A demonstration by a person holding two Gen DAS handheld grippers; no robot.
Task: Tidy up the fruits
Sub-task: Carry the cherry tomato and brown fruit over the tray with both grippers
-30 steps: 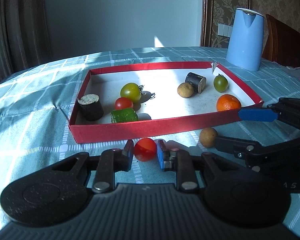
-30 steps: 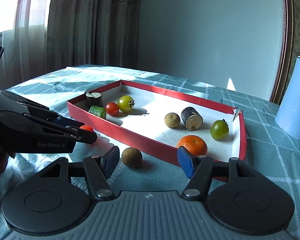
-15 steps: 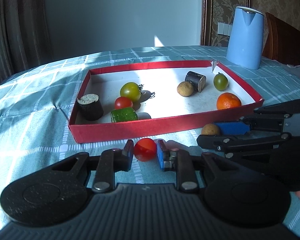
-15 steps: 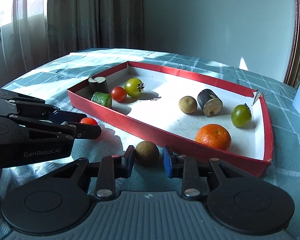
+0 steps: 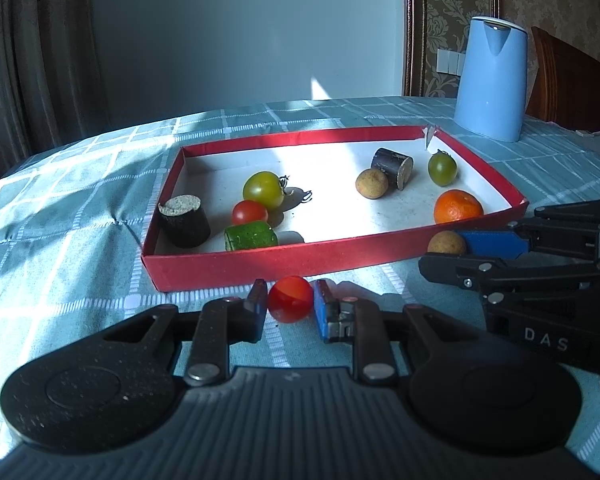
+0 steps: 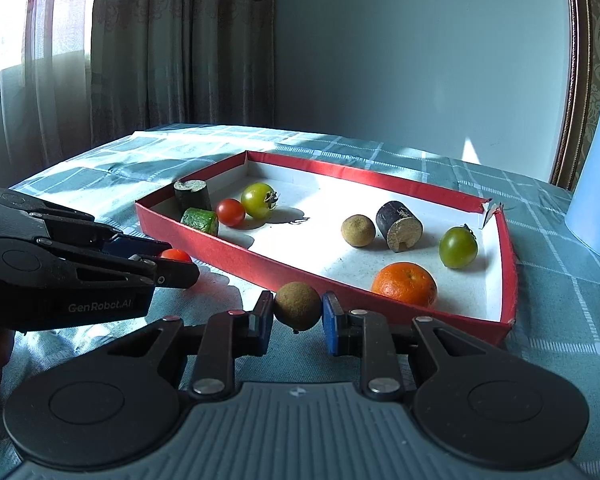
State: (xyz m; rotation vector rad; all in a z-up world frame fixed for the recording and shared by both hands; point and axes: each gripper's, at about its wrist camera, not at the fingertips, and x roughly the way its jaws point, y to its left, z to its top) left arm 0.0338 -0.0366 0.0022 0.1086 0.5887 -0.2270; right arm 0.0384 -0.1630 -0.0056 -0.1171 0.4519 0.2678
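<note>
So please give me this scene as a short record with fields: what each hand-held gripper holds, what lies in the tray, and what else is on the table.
left hand-held gripper: shut on red cherry tomato, outside the tray
right hand-held gripper: shut on brown round fruit, outside the tray
red tray: orange, two green tomatoes, one red tomato, one brown round fruit, cucumber piece, two dark cut stem pieces
elsewhere on table: blue kettle

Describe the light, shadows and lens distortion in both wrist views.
Left wrist view: hard sunlight falls across the red tray's white floor, fruits casting sharp shadows; the blue kettle leans from fisheye bending. Right wrist view: bright window at the left edge, the curtains bow, and the left gripper is a dark silhouette that shades the tablecloth beneath it.
</note>
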